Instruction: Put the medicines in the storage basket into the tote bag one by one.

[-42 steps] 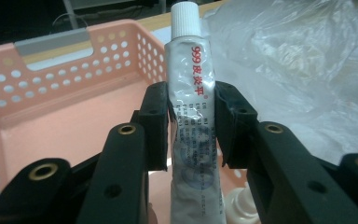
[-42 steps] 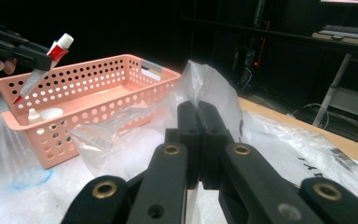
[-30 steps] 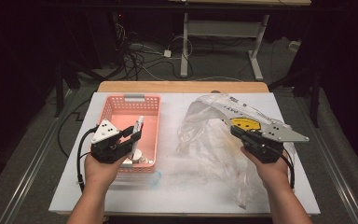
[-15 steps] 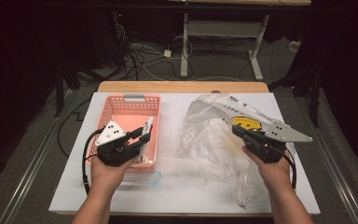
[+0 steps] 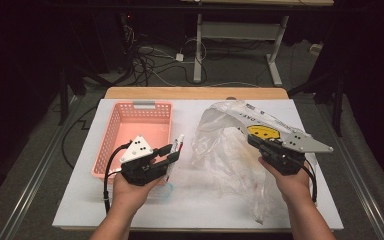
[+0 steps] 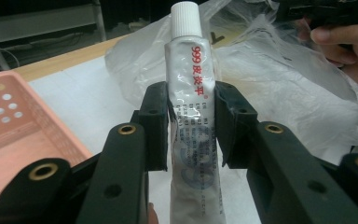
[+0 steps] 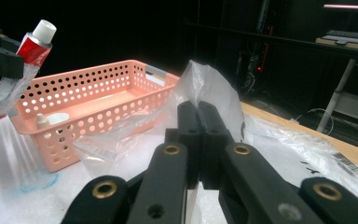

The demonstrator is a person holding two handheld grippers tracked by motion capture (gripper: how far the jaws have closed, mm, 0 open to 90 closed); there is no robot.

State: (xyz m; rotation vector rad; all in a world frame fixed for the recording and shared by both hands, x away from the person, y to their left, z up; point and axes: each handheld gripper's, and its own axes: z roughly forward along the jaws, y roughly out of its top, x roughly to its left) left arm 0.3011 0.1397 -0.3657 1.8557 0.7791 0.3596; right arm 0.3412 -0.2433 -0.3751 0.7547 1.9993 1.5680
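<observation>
My left gripper (image 5: 172, 152) is shut on a white ointment tube (image 5: 179, 143) with red print and a white cap. It holds the tube upright by its middle, just off the right edge of a pink perforated basket (image 5: 141, 122). In the left gripper view the tube (image 6: 189, 70) stands between the jaws, cap up. My right gripper (image 5: 254, 142) is shut on a fold of a clear plastic bag (image 5: 225, 150) and lifts it off the table. In the right gripper view the closed jaws (image 7: 198, 119) pinch the bag film (image 7: 207, 77), with the tube (image 7: 29, 52) at upper left.
Inside the basket (image 7: 102, 88) a small white item (image 7: 51, 120) lies near the front wall. A faint blue ring (image 7: 37, 181) marks the white tabletop (image 5: 205, 212) in front of the basket. Dark floor, cables and a desk frame (image 5: 240, 35) lie beyond the table.
My left gripper has carried the tube to the right, from above the basket to past its right edge, toward the bag. The right gripper has kept its hold on the bag and barely moved.
</observation>
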